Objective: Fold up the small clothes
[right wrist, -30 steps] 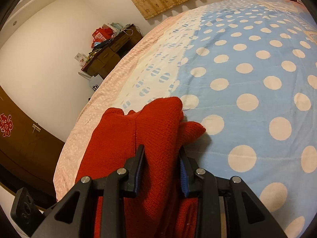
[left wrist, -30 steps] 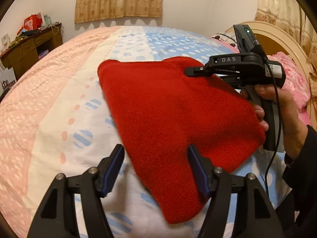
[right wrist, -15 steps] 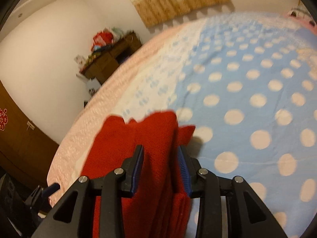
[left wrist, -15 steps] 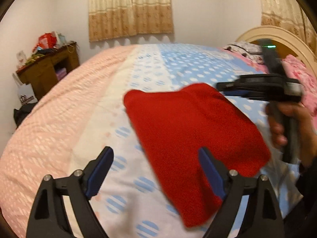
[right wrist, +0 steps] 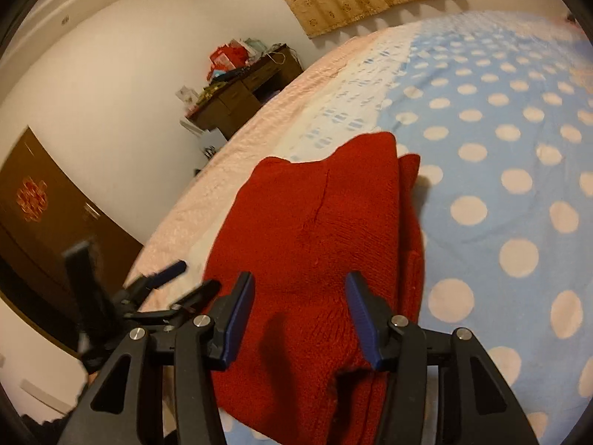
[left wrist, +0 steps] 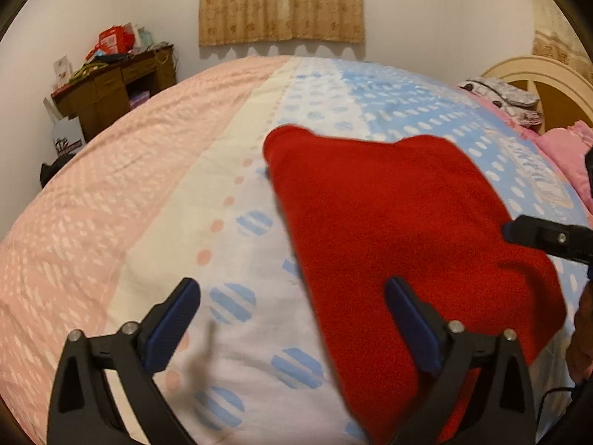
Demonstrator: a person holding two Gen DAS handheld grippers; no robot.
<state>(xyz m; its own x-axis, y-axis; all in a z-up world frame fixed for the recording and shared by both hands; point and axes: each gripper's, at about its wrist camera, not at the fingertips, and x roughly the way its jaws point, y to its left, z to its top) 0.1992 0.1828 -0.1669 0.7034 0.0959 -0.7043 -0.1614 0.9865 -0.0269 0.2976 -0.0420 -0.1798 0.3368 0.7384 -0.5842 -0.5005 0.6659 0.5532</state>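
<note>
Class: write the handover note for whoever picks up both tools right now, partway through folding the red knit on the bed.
Left tool: open, holding nothing, at the knit's near edge.
Right tool: open over the knit, gripping nothing.
Red knit: lying folded in layers on the bed.
Done: at least one fold.
Left: judge whether another fold or some smoothing is needed, then set it aside.

Bed (left wrist: 155, 193) fills both views, covered by a quilt in lengthwise bands: pink with pale dashes at 9 o'clock, a cream strip, white with striped blue dots through the middle, light blue with cream polka dots (right wrist: 519, 181) toward 3 o'clock. Red knit garment (left wrist: 400, 230), folded flat, lies directly on the white and blue bands, right of centre. Pink pillow (left wrist: 563, 148) and a grey patterned one (left wrist: 500, 92) sit at 2 o'clock by the cream headboard (left wrist: 537, 74).
</note>
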